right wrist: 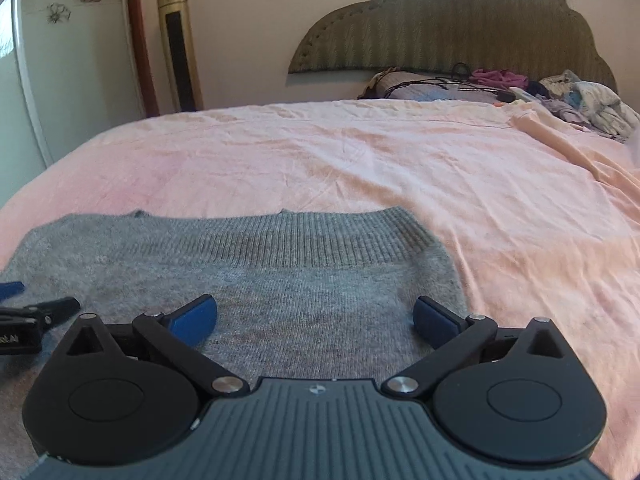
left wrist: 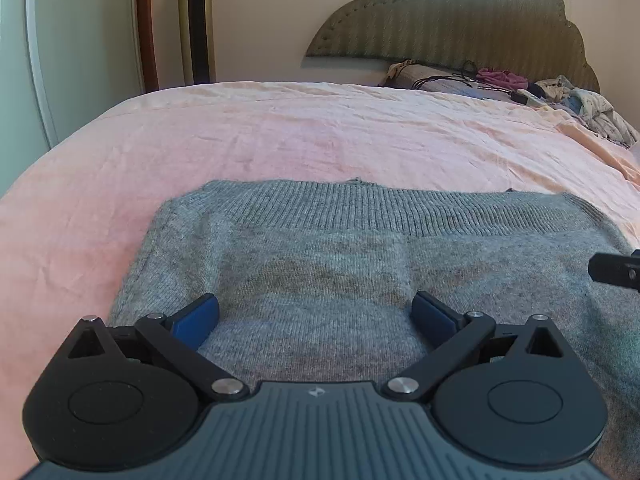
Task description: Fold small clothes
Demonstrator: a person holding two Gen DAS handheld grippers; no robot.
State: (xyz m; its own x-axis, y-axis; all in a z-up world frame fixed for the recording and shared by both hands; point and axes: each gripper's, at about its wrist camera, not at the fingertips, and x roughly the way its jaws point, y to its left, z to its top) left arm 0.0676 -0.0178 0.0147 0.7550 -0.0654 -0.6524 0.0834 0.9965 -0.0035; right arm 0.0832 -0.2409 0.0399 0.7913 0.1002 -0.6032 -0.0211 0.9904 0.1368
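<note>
At far left, a white door panel [left wrist: 24,52] with a flower sticker, then a reddish-brown wooden frame post [left wrist: 146,24] and a tall gold tower fan with a dark vent strip [left wrist: 197,20] against the cream wall. Spread across the middle, a wrinkled pale pink bedsheet [left wrist: 280,132], and on its near part a grey knitted garment with a ribbed band along its far edge [left wrist: 320,256], lying flat. Low over the garment's left half, the left gripper [left wrist: 315,316], blue-padded fingers [left wrist: 198,320] spread wide, nothing between them. Beside it, over the garment's right half near the right edge, the right gripper [right wrist: 315,316], likewise spread wide with 2 blue pads [right wrist: 434,322] clear of any cloth; whether either touches the knit cannot be told. Farther right at the back, an olive-green scalloped upholstered headboard [left wrist: 460,20], below it a grey pillow draped with black cords [left wrist: 444,78], a crumpled magenta cloth [left wrist: 500,77], and a heap of pale mixed clothes [left wrist: 596,108] at the far right edge
</note>
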